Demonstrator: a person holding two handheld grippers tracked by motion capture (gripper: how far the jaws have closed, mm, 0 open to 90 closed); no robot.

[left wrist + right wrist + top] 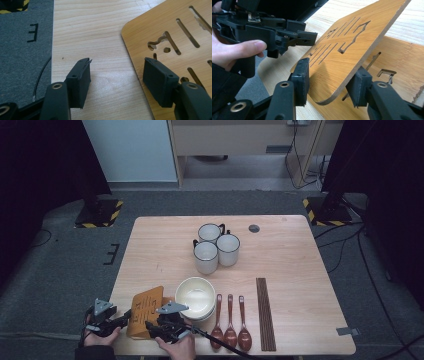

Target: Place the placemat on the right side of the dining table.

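Right now you work at the lower left of the worktop [300,250], where a stack of thin wooden boards with cut-out slots lies just left of the bowl [195,296]. In the right gripper view there are two of them: the upper board [352,42] is tilted up off the lower board [402,67], which lies flat.

Your right gripper [329,82] straddles the raised board's near rounded corner, jaws on either side of the sheet with a little daylight at each pad, so it isn't clamped yet.

Your left gripper [116,80] stands open with bare worktop between its jaws; one jaw hangs over the board's edge.

To my eye the step is separating the top board. Next you need to close the right gripper squarely on that thin edge, then lift without dragging the lower board.
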